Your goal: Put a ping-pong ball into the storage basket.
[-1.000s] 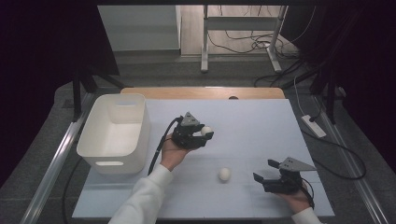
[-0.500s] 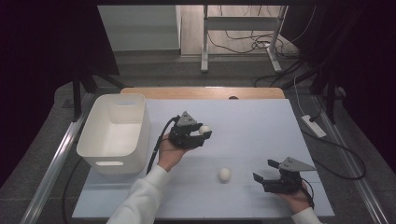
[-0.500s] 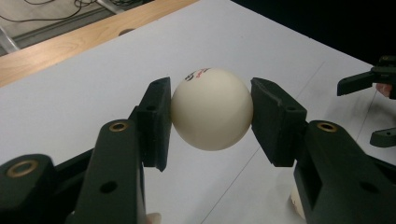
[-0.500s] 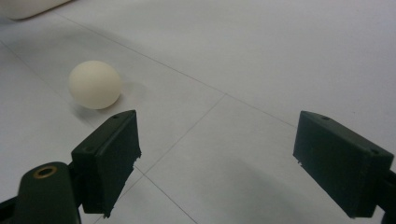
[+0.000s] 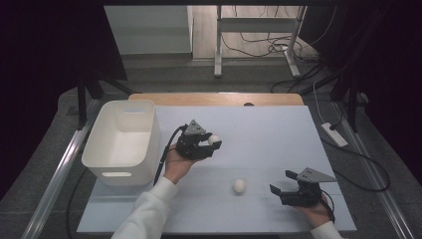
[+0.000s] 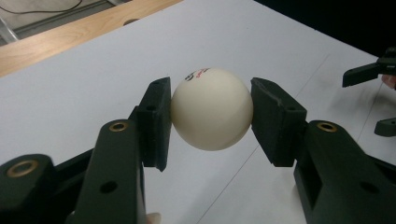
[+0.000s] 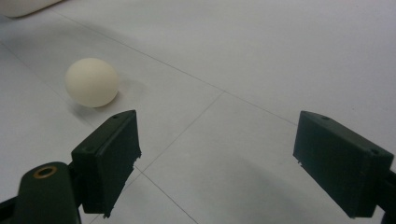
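My left gripper (image 5: 211, 145) is held above the middle of the white table, shut on a cream ping-pong ball (image 5: 214, 139). In the left gripper view both black jaws press the sides of that ball (image 6: 211, 108), which bears a small red and black print on top. A second cream ball (image 5: 239, 185) lies on the table nearer the front. My right gripper (image 5: 281, 183) rests low at the front right, open and with nothing in it. In the right gripper view this second ball (image 7: 91, 82) lies ahead and to the left of the open jaws.
A white plastic bin (image 5: 122, 141) stands at the table's left side, left of my left hand. A wooden strip (image 5: 214, 99) runs along the table's far edge. A power strip (image 5: 334, 134) and cables lie on the floor to the right.
My left hand has drifted slightly left toward the bin with the ball in its grip. The right gripper and the loose ball have stayed put.
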